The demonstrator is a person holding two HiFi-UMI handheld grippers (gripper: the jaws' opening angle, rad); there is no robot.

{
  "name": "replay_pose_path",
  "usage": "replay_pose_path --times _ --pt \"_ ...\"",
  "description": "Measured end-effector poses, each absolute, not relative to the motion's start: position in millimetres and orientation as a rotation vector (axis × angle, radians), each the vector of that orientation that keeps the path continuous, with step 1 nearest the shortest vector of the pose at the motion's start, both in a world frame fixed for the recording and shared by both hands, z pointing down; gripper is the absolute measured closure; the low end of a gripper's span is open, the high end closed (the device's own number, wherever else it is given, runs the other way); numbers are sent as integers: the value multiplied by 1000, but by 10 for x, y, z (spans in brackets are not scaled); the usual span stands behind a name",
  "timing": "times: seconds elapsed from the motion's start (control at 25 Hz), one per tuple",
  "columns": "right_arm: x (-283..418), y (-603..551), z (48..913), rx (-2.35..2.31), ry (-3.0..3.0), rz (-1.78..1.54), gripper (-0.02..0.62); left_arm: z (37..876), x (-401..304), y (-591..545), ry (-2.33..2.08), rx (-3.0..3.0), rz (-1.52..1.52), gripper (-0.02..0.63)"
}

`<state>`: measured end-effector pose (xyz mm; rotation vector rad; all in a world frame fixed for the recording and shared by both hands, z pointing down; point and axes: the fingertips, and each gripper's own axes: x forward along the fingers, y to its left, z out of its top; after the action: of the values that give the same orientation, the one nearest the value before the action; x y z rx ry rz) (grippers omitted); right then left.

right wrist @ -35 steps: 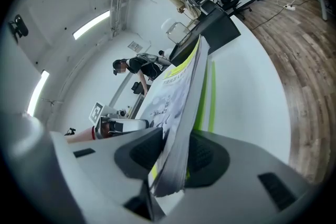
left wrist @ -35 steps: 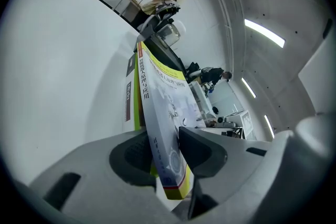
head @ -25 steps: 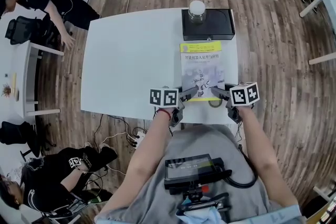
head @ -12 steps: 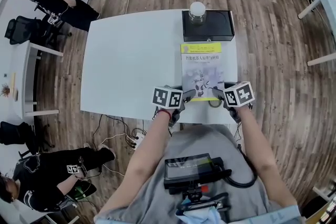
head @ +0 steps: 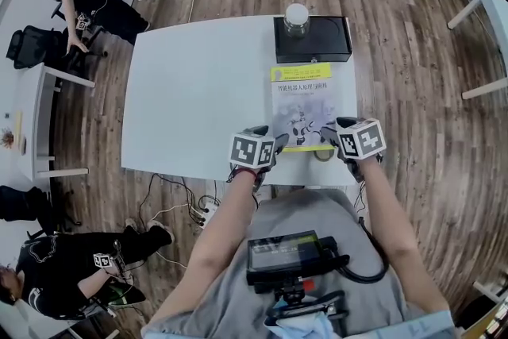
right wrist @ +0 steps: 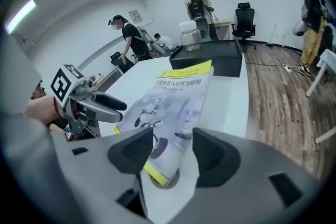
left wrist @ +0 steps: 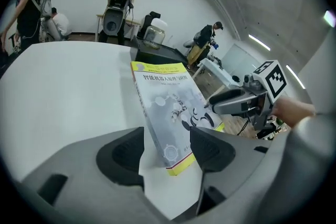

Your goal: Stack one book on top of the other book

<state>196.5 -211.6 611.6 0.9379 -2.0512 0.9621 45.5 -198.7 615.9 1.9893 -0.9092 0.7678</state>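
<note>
Fingers [left wrist: 121,157] of left gripper [left wrist: 167,155] opening, right gripper [right wrist: 172,152] wide, both off book [head: 303,103] at its 6 o'clock corners; stack likely done, none visible underneath.

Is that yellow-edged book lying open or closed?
Closed: the book lies flat on the table, its whole front cover showing, no pages spread.

The book [head: 302,103] has a smooth, slightly glossy paper cover. The white table [head: 198,83] looks smooth and matt. At its far right, the black box [head: 325,40] is matt and the jar [head: 296,18] is clear. The floor [head: 413,91] is brown wood.
</note>
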Motion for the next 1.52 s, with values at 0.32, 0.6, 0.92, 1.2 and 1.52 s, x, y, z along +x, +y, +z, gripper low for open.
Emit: replay_pose_path --times 0.32,0.6,0.92,1.2,1.52 --pt "1953 -2141 5937 990 -2093 948 380 5869 508 -2053 -924 2075 680 345" --pt "1919 -2113 5781 1014 -2158 934 380 5756 619 -2027 -915 2144 682 347" --pt "1748 -1883 5559 950 -2260 866 380 5590 753 -1812 -887 2201 648 348" --pt "1628 -1745 5314 921 -2359 841 382 5355 759 -1731 -867 2262 579 502" --pt "1510 -1606 5082 910 -2488 783 554 5190 802 -1624 -798 2345 557 586"
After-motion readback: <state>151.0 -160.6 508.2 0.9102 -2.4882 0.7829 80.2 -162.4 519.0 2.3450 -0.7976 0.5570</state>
